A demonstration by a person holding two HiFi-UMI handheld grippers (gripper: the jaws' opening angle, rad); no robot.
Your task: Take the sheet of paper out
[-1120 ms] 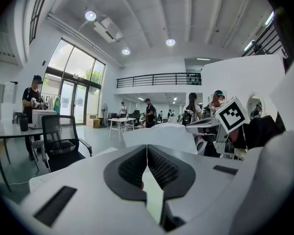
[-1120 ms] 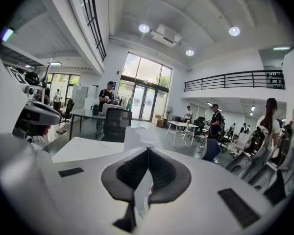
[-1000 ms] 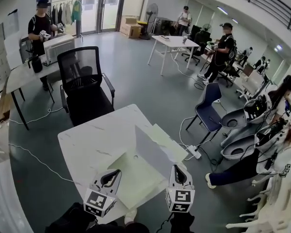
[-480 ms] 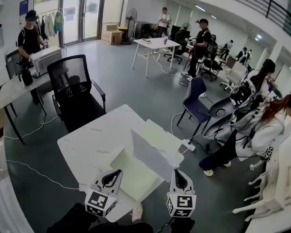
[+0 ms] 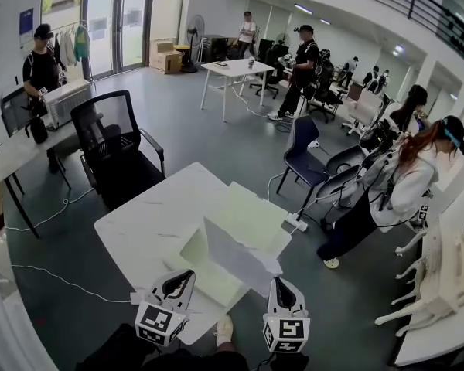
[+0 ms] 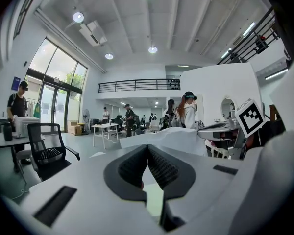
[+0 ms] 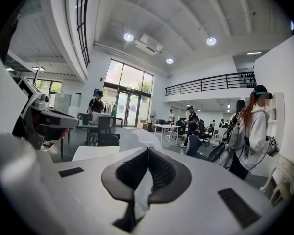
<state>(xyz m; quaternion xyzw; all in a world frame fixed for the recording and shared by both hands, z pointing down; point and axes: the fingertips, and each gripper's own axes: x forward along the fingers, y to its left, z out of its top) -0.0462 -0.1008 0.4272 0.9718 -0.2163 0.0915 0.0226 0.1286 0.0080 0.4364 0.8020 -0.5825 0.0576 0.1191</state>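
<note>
Marbled white tabletop (image 5: 151, 222): fills the near middle of the head view, with grey floor all round it.
Pale green folder (image 5: 213, 277): lies open on the tabletop's 4 o'clock part.
Sheet of paper (image 5: 236, 250): white, slanted up off the folder, with its near corner in the right gripper.
Left gripper (image 5: 185, 275): jaws pressed together on the folder's near edge, at 7 o'clock of the sheet.
Right gripper (image 5: 281, 282): jaws pinching the sheet of paper.
Black mesh chair (image 5: 112, 149): just beside the tabletop at 11 o'clock.
Blue chair (image 5: 301, 157): at 1 o'clock, well apart.
Far white table (image 5: 236, 68): at 12 o'clock, with people standing near it.
Person in pale hoodie (image 5: 402, 184): at 3 o'clock.
Glass doors (image 5: 120, 22): on the far wall at 11 o'clock.
</note>
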